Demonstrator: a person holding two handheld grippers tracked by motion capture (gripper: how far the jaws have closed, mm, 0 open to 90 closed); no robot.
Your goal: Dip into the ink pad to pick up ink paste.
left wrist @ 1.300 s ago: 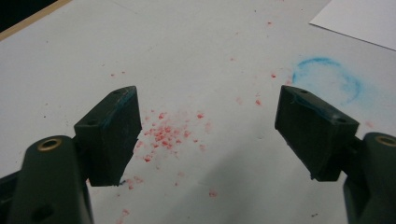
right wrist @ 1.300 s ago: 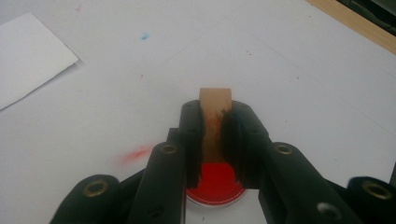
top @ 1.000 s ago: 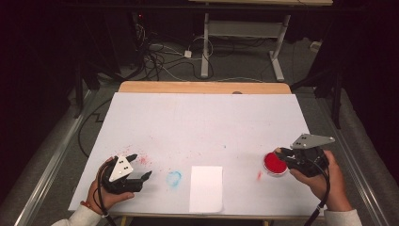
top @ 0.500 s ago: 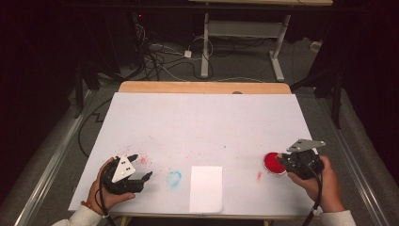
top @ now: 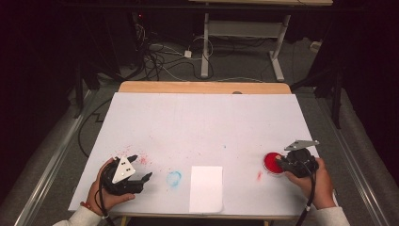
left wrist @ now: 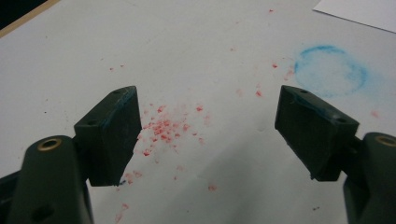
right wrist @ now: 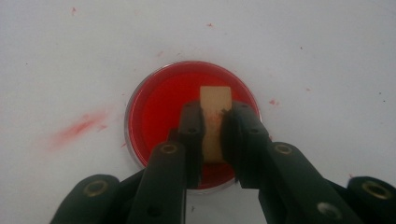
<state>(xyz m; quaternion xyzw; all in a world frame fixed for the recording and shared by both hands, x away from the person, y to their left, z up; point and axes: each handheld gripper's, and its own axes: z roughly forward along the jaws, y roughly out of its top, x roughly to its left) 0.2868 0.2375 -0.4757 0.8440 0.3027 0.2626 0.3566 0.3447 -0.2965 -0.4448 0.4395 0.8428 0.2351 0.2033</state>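
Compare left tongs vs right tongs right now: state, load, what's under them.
Left tongs stand open; right tongs are shut. Left tongs hold nothing; right tongs clamp a tan wooden block. Left tongs sit over red specks on the white table cover; right tongs sit over a red ink dish. Both have black jaws.

White paper sheet (top: 206,188) beside blue ring smudge (top: 174,178) (faint).

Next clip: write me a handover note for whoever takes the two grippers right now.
Right gripper: shut on a small tan wooden block, held over the round red ink dish at the table's right.
Left gripper: open, empty, above red specks.
White paper sheet lies near the front edge, unmarked; a blue ring smudge sits on its left.
Left: likely ink the block, then press it on the sheet.
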